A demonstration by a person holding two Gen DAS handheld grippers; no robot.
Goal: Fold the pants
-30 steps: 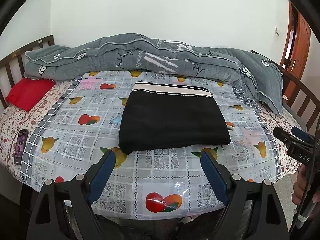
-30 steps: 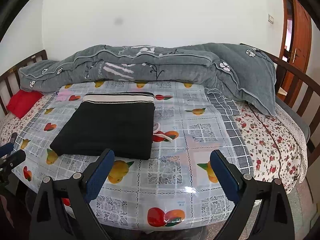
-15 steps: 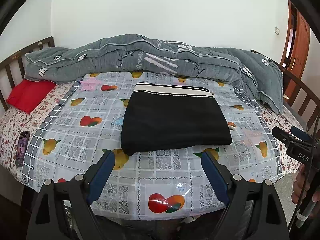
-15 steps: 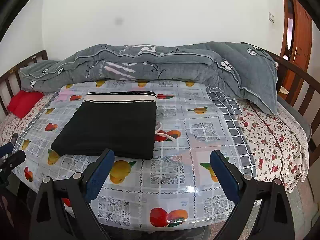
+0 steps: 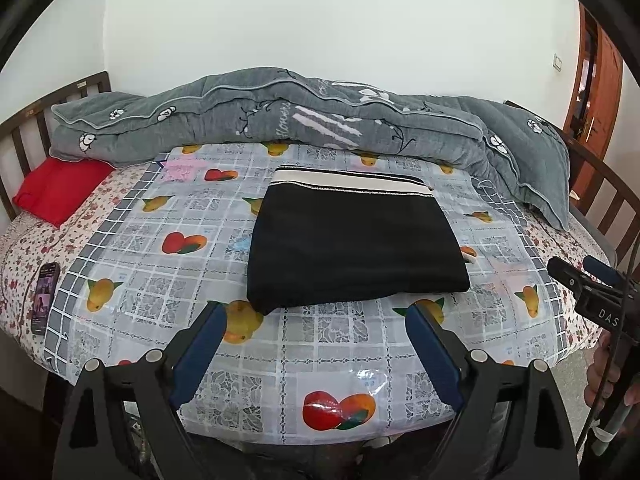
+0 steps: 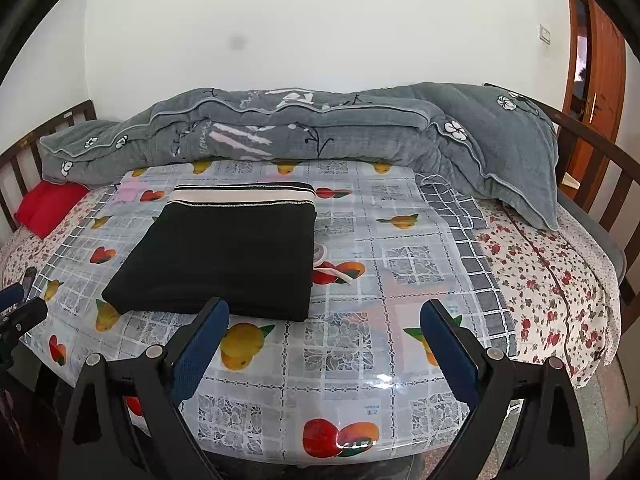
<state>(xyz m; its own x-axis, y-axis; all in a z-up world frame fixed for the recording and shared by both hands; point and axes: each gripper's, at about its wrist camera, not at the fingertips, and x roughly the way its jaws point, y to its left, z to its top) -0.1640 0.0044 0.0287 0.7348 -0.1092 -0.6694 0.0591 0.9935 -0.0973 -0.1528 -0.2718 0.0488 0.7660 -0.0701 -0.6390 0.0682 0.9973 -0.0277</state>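
The black pants (image 5: 352,244) lie folded into a flat rectangle on the fruit-print plastic sheet (image 5: 152,280) covering the bed, their white striped waistband at the far edge. They also show in the right wrist view (image 6: 224,256), with a white drawstring (image 6: 336,272) sticking out at their right side. My left gripper (image 5: 316,320) is open and empty, held just short of the pants' near edge. My right gripper (image 6: 324,320) is open and empty, near the pants' near right corner. The right gripper's tip also shows in the left wrist view (image 5: 588,284).
A rolled grey quilt (image 5: 300,120) lies along the back of the bed. A red pillow (image 5: 60,188) sits at the back left and a phone (image 5: 45,296) at the left edge. Wooden bed rails (image 6: 600,160) and a door (image 6: 600,60) are on the right.
Both grippers have pulled back and risen slightly from the bed; the view shifted a little. The pants have not moved.
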